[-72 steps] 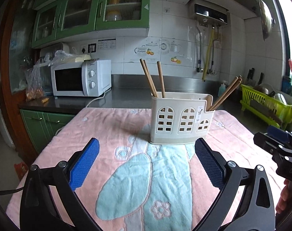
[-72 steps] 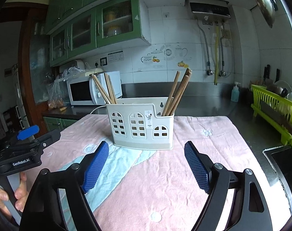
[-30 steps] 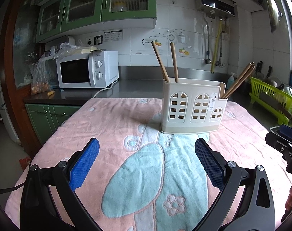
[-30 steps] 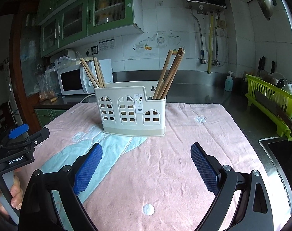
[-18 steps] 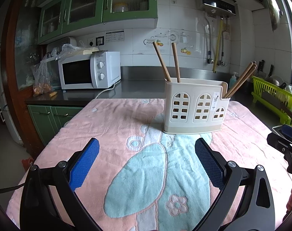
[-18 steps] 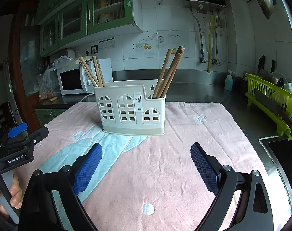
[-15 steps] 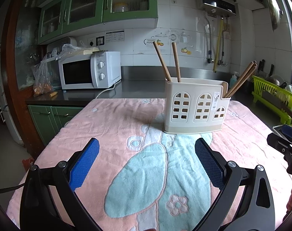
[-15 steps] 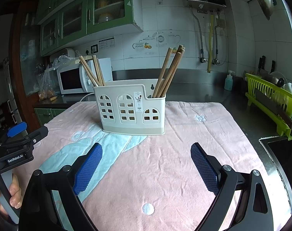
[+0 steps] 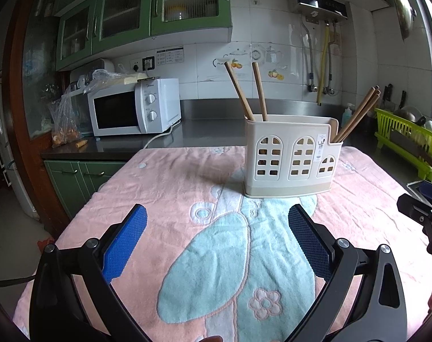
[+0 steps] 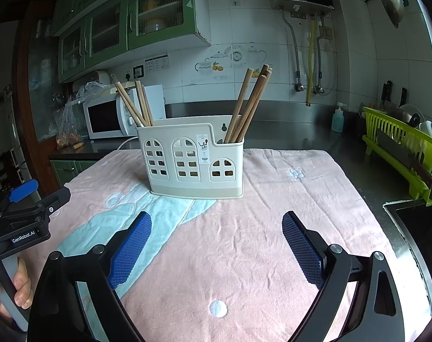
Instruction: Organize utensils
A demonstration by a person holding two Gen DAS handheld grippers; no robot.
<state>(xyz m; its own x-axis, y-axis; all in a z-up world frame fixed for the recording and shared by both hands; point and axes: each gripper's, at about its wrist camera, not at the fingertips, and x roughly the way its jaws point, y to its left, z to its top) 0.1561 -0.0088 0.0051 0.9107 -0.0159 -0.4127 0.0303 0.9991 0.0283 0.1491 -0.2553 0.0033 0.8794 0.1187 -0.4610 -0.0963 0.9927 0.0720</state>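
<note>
Cream utensil holder (image 9: pixel 291 158) upright on the pink towel (image 9: pixel 170 182), base partly on the towel's light-blue patch. Landmark for everything below.

Chopsticks split in two groups: left-end compartment chopsticks (image 10: pixel 136 104) leaning left, a few sticks; right-end compartment chopsticks (image 10: pixel 248 104) leaning right, a tighter bundle. Middle compartment: contents not visible.

Left gripper (image 9: pixel 217 238) in front of the holder, well short of it, over the blue patch. Fingers spread wide, nothing between the blue pads (image 9: pixel 124 239).

Right gripper (image 10: pixel 216 245) in front of the holder, apart from it, over the pink area. Fingers likewise spread, nothing pinched. Also seen at the right edge of the left wrist view, off to the holder's right and nearer the camera.

Behind-left of the holder: white microwave (image 9: pixel 133 107) on the dark counter. Far right of the holder: lime-green dish rack (image 10: pixel 401 145). Behind it and to the right: soap bottle (image 10: pixel 338 118) by the wall.
</note>
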